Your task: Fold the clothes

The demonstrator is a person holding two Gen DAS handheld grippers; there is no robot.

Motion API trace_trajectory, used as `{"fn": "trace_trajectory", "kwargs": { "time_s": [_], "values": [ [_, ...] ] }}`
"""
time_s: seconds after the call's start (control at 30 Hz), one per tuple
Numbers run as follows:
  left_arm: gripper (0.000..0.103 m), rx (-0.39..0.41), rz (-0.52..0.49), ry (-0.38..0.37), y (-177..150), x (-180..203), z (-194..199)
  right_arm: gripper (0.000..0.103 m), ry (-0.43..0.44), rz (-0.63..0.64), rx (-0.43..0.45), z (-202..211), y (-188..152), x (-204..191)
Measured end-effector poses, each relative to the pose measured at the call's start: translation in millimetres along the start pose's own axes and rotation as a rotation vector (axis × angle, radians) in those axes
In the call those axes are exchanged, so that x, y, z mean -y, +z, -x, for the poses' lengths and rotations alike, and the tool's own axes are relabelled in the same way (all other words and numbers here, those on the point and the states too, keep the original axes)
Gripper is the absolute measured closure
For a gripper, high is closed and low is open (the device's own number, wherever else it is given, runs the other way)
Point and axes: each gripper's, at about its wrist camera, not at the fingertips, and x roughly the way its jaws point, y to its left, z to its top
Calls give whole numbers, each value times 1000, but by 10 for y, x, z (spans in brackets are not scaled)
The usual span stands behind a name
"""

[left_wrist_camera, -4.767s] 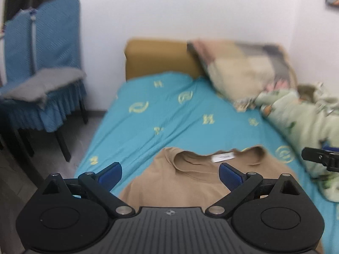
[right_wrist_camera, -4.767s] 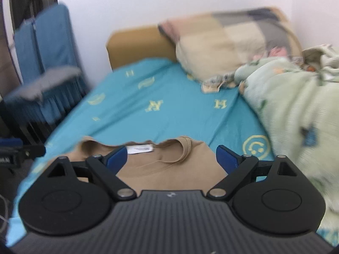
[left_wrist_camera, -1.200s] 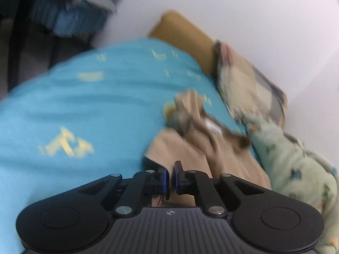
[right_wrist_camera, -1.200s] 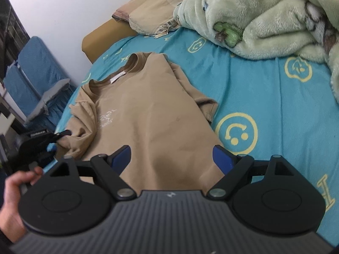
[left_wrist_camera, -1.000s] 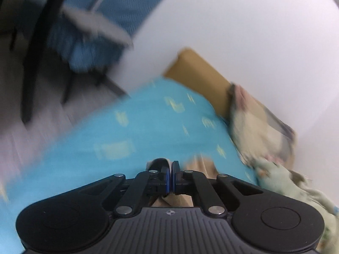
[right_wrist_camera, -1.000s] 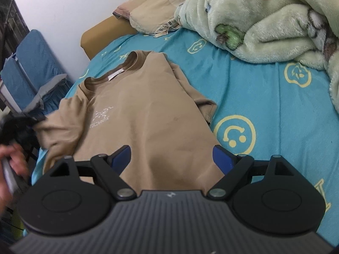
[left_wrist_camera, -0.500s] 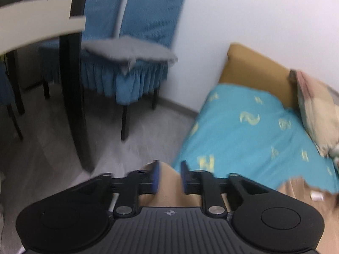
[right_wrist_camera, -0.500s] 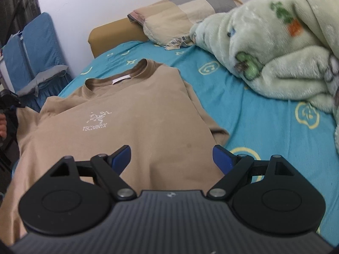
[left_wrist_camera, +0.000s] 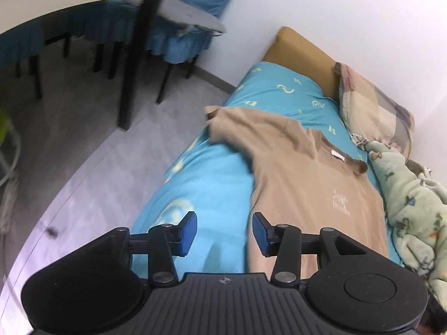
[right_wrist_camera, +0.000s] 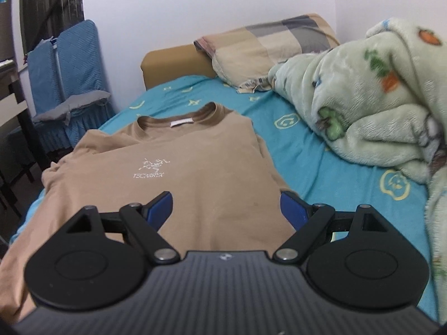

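A tan T-shirt (right_wrist_camera: 195, 167) with a white chest logo lies face up and spread flat on the turquoise bed sheet (right_wrist_camera: 321, 167), collar toward the headboard. It also shows in the left wrist view (left_wrist_camera: 307, 184), its left sleeve stretched out toward the bed's edge. My left gripper (left_wrist_camera: 223, 231) is open and empty, above the sheet beside the shirt's lower left side. My right gripper (right_wrist_camera: 226, 209) is open and empty, low over the shirt's lower right part.
A green fleece blanket (right_wrist_camera: 377, 106) is heaped along the right of the bed. A patchwork pillow (right_wrist_camera: 265, 47) leans on the tan headboard (right_wrist_camera: 173, 61). Blue-covered chairs (right_wrist_camera: 67, 83) and a dark-legged table (left_wrist_camera: 134, 55) stand on the grey floor left of the bed.
My left gripper pulled the left sleeve outward, then opened and let it go and drew back. The shirt now lies flatter. The right gripper stayed open and dropped lower.
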Motion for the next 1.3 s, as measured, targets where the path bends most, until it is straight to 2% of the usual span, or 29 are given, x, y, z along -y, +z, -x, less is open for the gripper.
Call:
{"fn": "trace_trajectory", "kwargs": {
  "time_s": [0.13,0.23,0.3,0.4,0.57,0.63,0.67,0.73,0.83,0.93,1.0,1.07,1.1,1.17,1.23,1.3],
  "values": [
    [59,-40,32,-1,-397,-144,449,18,-6,-27,17,369,64,73],
    [58,-67,29,-40,-611,-111,586,17,-43,7,30,637,79,88],
    [53,-83,3,-57,-775,-18,646,17,-52,12,39,776,78,120],
    [37,-114,-45,-92,-1026,181,615,17,-46,-7,37,888,52,203],
    [35,-177,-128,-69,-1475,482,384,18,-53,-13,1,883,-30,320],
    [40,-182,-138,-13,-1609,538,269,17,-59,-9,-8,866,-55,372],
    [47,-183,-133,31,-1661,539,217,17,-60,-10,-11,860,-66,403],
    [95,-177,-78,130,-1714,459,159,17,-55,-26,-17,856,-87,468],
    [98,-130,55,56,-1685,235,283,17,-54,-57,-23,846,-101,563],
    [98,-111,101,13,-1659,49,465,17,-56,-83,-16,839,-88,610],
    [98,-134,128,35,-1673,-80,468,18,-58,-83,-5,831,-75,616],
    [98,-160,77,55,-1692,-115,406,17,-59,-82,6,823,-61,623],
    [97,-167,49,57,-1680,-106,376,17,-61,-79,11,817,-56,623],
    [87,-156,24,48,-1604,-27,343,17,-64,-72,17,806,-52,623],
    [51,-130,-25,48,-1467,131,337,17,-58,-85,23,813,-50,641],
    [43,-94,-92,55,-1291,344,356,17,-47,-109,36,833,-37,666]
  ]
}}
